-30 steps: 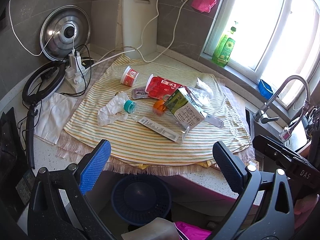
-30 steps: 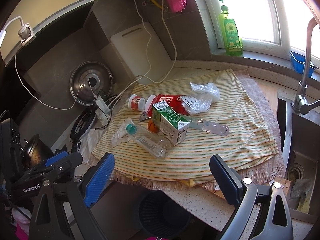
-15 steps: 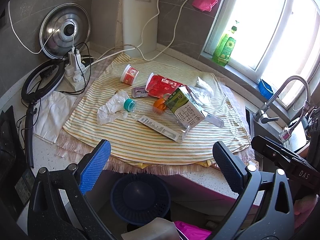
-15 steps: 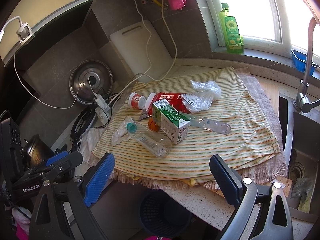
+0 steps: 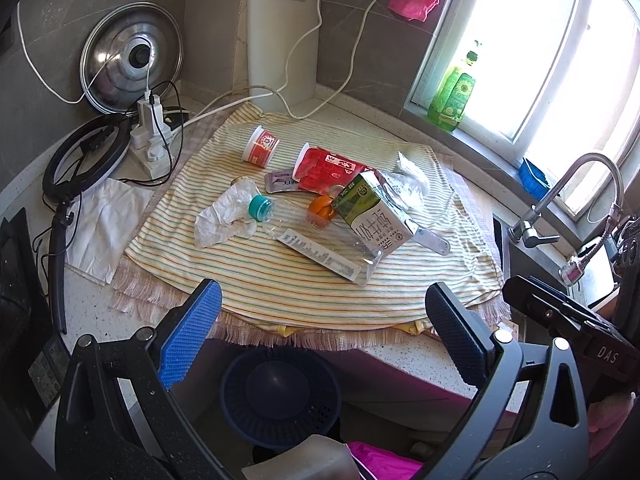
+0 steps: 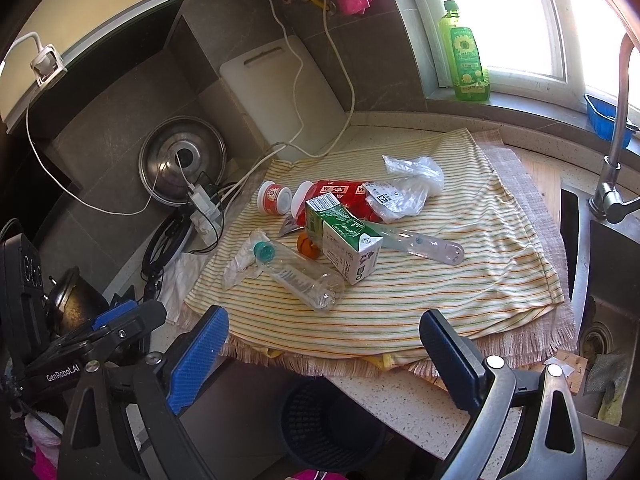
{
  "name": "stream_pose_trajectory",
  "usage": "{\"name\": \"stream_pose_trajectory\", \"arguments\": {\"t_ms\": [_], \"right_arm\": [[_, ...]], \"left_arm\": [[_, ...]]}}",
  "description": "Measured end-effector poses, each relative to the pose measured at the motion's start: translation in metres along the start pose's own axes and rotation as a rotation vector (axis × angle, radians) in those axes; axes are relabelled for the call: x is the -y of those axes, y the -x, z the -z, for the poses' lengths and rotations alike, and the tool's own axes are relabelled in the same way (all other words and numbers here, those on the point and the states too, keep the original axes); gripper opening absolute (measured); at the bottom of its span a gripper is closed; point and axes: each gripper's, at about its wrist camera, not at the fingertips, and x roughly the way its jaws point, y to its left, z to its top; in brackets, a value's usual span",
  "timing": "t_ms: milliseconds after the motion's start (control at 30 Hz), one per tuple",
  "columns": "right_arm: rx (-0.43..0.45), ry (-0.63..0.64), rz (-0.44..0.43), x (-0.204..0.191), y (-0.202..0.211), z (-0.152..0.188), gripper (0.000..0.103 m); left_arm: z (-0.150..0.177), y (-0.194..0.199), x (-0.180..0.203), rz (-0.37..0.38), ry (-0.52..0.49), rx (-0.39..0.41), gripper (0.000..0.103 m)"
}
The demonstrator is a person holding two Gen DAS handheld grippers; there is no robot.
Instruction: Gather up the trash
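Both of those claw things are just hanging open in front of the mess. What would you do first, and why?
Probably ease the right gripper forward and down to the clear bottle. Its jaws are open and empty, and the bottle lies nearest the striped cloth's front edge, with the dark basket waiting just below the counter. The left gripper, also open, could follow.

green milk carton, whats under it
The green and white milk carton lies on its side over the clear plastic bottle with the teal cap and part of a clear flat plastic strip, on the striped cloth. Anything directly beneath is hidden.
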Motion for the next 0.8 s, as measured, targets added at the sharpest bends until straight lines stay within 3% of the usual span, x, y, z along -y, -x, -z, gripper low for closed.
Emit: {"name": "stream_pose_trajectory", "arguments": {"t_ms": [533, 800], "right_arm": [[-0.041, -0.028, 0.057, 0.024, -0.007, -0.003, 0.097], [-0.072, 0.019, 0.105, 0.043, -0.018, -0.007, 0.099]], "left_arm": [[0.013, -0.01, -0.011, 0.003, 0.023, -0.009, 0.103], [0.004, -0.023, -0.039, -0.029, 0.112, -0.027, 0.103]]}}
